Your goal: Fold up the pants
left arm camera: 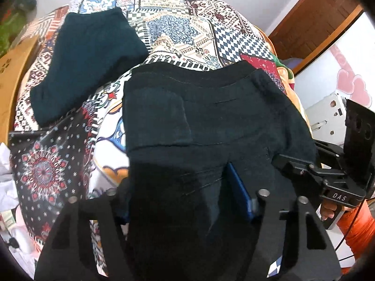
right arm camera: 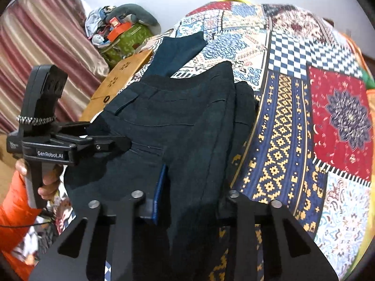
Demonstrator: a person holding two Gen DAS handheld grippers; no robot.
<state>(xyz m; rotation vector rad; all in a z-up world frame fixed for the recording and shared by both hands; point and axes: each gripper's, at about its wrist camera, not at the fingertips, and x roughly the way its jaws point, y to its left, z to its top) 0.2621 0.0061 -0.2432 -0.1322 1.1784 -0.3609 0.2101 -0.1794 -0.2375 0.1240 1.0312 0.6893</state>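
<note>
Left wrist view: my left gripper jaws clamp dark pants; right gripper likewise. Folded teal garment at 11 o'clock on bed.

Right gripper clamping dark pants, left gripper pinching them

Black pants, teal garment, multicolour patchwork-print bedspread.

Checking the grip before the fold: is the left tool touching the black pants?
Touching. The left wrist view shows the left tool with pants fabric bunched between its fingers, against the blue pad.
</note>
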